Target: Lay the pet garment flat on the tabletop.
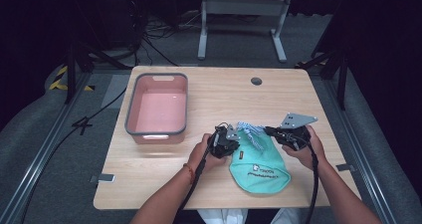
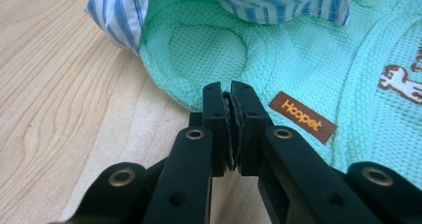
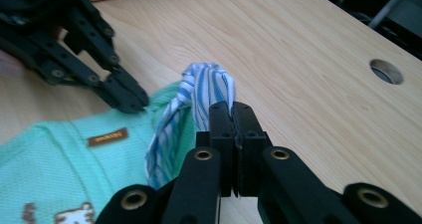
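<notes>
Overhead, a mint-green garment (image 1: pixel 260 165) lies on the wooden surface (image 1: pixel 219 89) between both hands, a pink bin (image 1: pixel 157 108) well apart to its left. Close up, the left tool (image 2: pixel 230 92) has its jaws pressed together on the garment's green edge (beside a brown label (image 2: pixel 303 117)). Likewise, the right tool (image 3: pixel 232 112) pinches the blue-striped collar (image 3: pixel 201 92), lifting it.

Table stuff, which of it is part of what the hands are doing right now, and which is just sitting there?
In use:
green garment
striped collar
left gripper
right gripper

Lying about:
pink bin
table
</notes>
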A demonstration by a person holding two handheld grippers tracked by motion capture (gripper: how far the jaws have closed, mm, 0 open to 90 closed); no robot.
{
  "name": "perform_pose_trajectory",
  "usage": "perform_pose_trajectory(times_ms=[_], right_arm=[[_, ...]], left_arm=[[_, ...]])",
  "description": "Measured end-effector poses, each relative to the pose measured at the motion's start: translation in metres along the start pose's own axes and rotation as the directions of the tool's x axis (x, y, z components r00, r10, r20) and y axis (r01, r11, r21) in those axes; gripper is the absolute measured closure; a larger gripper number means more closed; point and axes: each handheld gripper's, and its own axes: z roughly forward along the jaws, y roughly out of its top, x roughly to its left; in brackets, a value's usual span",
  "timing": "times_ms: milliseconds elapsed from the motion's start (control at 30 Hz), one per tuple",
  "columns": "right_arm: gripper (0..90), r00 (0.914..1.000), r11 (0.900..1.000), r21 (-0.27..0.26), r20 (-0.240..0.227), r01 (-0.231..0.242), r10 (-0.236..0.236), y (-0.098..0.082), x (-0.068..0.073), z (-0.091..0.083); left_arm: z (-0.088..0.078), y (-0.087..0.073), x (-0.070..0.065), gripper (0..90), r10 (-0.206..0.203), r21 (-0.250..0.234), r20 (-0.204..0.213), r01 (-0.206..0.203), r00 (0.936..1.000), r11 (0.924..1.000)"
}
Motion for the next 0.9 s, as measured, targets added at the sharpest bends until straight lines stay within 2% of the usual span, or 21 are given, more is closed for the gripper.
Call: perform_pose_trajectory(times_ms=[267, 400, 533, 667, 900], right_arm=[[89.7, 0.9973, 0.998, 0.039, 0.056, -0.049, 0.047, -0.012, -0.022, 0.005], [89.7, 0.9943, 0.995, 0.078, 0.086, -0.070, 0.063, -0.017, -0.030, 0.013], [89.7, 0.9918, 0.989, 0.114, 0.094, -0.097, 0.087, -0.025, -0.038, 0.025], [89.7, 0.9900, 0.980, 0.166, 0.106, -0.111, 0.094, -0.035, -0.043, 0.042], [89.6, 0.9887, 0.972, 0.200, 0.103, -0.128, 0.109, -0.044, -0.043, 0.055]], left_arm=[[-0.002, -0.001, 0.000, 86.6, 0.005, 0.013, -0.010, -0.004, 0.9999, 0.9999], [-0.004, -0.002, 0.000, 86.6, 0.002, 0.016, -0.007, -0.002, 1.0000, 0.9999], [-0.005, -0.004, 0.000, 86.5, -0.001, 0.011, -0.011, 0.001, 0.9999, 0.9999], [-0.007, -0.005, 0.000, 86.2, 0.004, 0.017, -0.014, -0.004, 0.9999, 0.9999], [-0.008, -0.006, 0.002, 84.8, -0.003, 0.011, -0.016, 0.004, 0.9999, 0.9999]])
